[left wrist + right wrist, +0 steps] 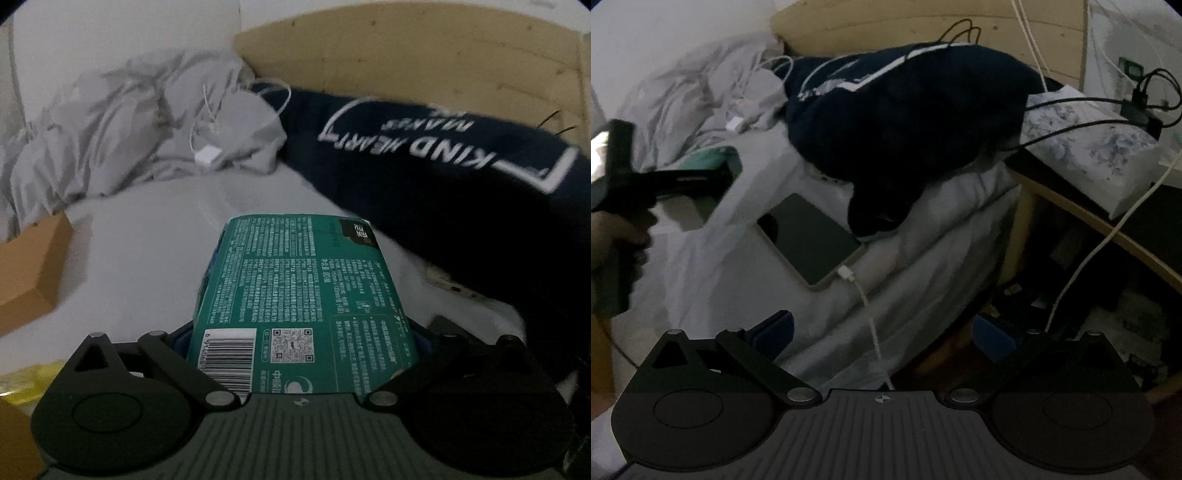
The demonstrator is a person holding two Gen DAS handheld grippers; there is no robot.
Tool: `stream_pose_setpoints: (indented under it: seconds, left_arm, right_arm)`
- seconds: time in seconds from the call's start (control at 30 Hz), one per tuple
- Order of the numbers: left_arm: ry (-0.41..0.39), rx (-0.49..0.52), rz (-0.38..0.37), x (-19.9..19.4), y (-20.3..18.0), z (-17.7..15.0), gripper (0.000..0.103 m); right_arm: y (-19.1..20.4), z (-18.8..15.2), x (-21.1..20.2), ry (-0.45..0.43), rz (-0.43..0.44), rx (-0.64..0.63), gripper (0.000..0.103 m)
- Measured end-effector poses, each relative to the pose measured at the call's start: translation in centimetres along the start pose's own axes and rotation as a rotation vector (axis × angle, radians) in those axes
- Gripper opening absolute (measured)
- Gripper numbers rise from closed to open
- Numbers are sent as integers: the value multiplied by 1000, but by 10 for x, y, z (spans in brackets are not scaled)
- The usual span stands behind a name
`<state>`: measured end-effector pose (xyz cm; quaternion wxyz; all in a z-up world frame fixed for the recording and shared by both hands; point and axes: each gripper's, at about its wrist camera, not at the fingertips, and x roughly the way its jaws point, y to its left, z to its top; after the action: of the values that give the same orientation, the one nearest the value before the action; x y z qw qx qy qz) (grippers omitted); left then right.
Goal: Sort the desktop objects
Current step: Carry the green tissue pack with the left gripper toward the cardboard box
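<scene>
Honestly, the main worry here is that soft green tissue pack [303, 302]. The left gripper [303, 332] has it pinched between its jaws near the barcode end, and most of the pack sticks out forward, lifted over the pale bedsheet [155, 236]. A squashy plastic-wrapped pack held by one end probably sags or twists, so a quick swing could let it slide out and flop onto the sheet, or knock the brown cardboard box [33, 273] off to the left. The right gripper [882, 332] hangs with its jaws spread wide and nothing between them, above the edge of the bed, where a phone [809, 240] lies face up just beside the dark navy garment [905, 140], with a white charging cable [864, 295] plugged in and trailing right under the gripper. That cable looks like the real trap: snag it with a finger and the phone likely gets dragged toward the bed edge and the cluttered floor below. The whole scene is also dim and a bit blurred, so judging the gap could go badly.
</scene>
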<state>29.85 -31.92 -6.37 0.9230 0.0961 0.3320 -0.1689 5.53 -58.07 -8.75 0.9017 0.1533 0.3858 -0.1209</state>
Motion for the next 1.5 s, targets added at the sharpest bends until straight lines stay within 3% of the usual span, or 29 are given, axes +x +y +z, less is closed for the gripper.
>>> stream_pose_setpoints:
  seconds: [0.43,0.8,1.0,1.5]
  left_arm:
    - [-135,-10,-16,-145,33,-1,100]
    - [-265,-44,25,-246,64,-26,100]
    - [-281,-93,96,-274,95,-44,100]
    - [-280,-245,273,-322,163,-98,100]
  right_arm:
    - [26,4,-17,-52,50,-24,103]
    - [63,8,-37,-133,171,-73,103]
    - [86,11,-44,-136,247,-60,103]
    - [192,0,-75,-202,411,-251,103]
